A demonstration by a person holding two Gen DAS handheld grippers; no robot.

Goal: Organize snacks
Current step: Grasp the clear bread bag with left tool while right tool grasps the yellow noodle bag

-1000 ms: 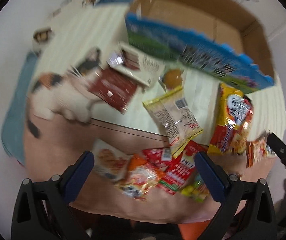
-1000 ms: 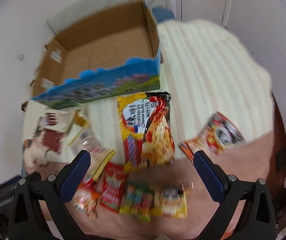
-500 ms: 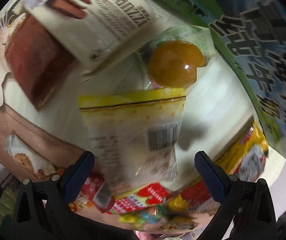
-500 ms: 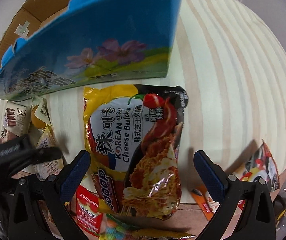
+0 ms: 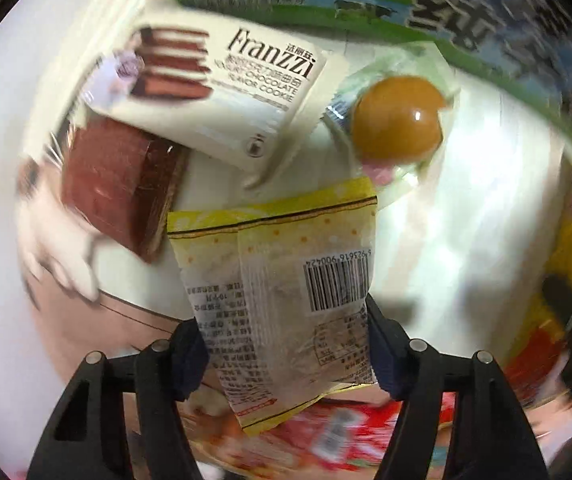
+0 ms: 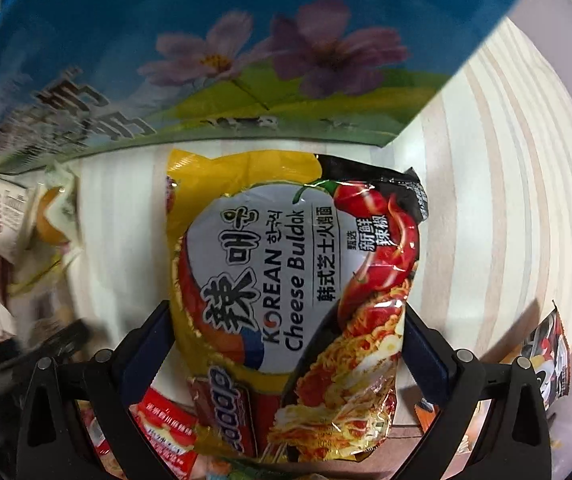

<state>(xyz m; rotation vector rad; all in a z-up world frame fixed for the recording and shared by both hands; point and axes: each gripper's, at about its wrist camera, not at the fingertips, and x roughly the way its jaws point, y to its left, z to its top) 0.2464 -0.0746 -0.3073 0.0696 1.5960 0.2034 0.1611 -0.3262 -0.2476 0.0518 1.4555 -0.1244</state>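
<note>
In the left wrist view my left gripper (image 5: 286, 344) has its jaws against both sides of a yellow-edged snack packet (image 5: 281, 300), barcode side up. Beyond it lie a white Franzzi cookie box (image 5: 213, 92), a brown wafer pack (image 5: 113, 184) and a wrapped orange ball sweet (image 5: 398, 120). In the right wrist view my right gripper (image 6: 286, 348) has its jaws against both sides of a yellow and red Korean Cheese Buldak noodle packet (image 6: 294, 288) lying on the striped cloth (image 6: 498, 200).
The blue printed cardboard box wall (image 6: 225, 48) stands just behind the snacks; it also shows in the left wrist view (image 5: 466, 12). Red sachets (image 6: 165, 436) lie at the near edge. Another packet (image 6: 546, 360) lies at the right. The left gripper's dark body (image 6: 13, 364) is at the left.
Both grippers have dropped close to the table. The left jaws closed in on the yellow-edged packet; the right jaws closed in on the noodle packet.
</note>
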